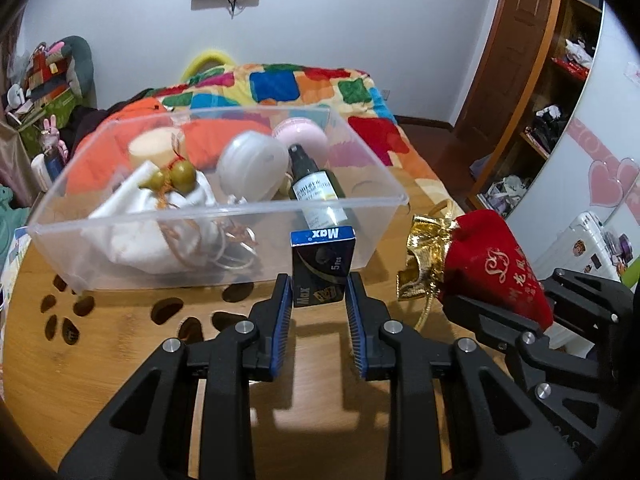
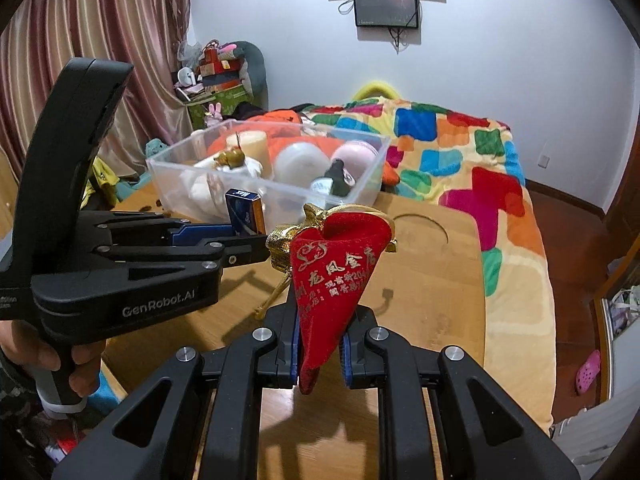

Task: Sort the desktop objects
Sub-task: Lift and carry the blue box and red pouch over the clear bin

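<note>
Left hand-held gripper (image 1: 319, 294) clamps the small box (image 1: 322, 266); right hand-held gripper (image 2: 319, 350) clamps the red pouch (image 2: 335, 276) (soft cloth) — either may slip short of the bin (image 1: 224, 204).

Home bedroom, probably: quilted bed (image 2: 460, 152), curtains (image 2: 100, 40), wardrobe shelves (image 1: 560, 100).

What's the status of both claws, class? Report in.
Left claw shut on Max box. Right claw shut on red pouch. Clear bin ahead, nothing in the way.

box (image 1: 322, 268): "Max", "5 Pcs" | left hand-held gripper (image 2: 256, 246): "GenRobot.AI" | red pouch (image 2: 336, 276): gold Chinese characters
</note>
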A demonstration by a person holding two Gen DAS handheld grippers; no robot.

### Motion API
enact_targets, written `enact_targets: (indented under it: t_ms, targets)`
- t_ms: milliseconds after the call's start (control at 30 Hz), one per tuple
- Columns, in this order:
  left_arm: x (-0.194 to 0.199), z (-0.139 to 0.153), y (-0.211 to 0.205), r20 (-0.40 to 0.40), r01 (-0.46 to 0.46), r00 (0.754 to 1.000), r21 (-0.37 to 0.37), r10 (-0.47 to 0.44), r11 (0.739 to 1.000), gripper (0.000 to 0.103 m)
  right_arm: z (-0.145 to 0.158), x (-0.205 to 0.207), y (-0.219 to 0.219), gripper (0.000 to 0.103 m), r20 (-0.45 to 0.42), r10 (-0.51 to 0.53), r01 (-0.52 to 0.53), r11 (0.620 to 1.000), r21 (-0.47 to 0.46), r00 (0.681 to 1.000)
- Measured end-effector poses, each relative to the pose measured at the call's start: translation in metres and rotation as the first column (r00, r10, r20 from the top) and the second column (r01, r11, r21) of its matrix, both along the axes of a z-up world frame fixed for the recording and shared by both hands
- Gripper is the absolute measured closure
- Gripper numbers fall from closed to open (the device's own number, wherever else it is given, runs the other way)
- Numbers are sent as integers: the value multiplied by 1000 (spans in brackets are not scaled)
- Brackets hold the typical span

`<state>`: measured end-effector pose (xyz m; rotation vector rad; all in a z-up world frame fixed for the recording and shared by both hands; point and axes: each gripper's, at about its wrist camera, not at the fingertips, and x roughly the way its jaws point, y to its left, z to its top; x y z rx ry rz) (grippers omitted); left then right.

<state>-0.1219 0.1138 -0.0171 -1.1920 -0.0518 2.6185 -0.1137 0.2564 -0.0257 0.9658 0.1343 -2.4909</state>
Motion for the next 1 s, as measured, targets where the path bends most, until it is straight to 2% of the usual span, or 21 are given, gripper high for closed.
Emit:
enact_targets:
  t_ms: [467,1000]
  targets:
    - [7,31,-34,-68,22,997,-30,-24,999,76,25,3,-30,90,-65,-8,9,1000,13,998]
    - [-9,60,-71,-154,-16,988,-40,9,999,76,46,-18,-56,90,-109,10,-8,1000,20,994]
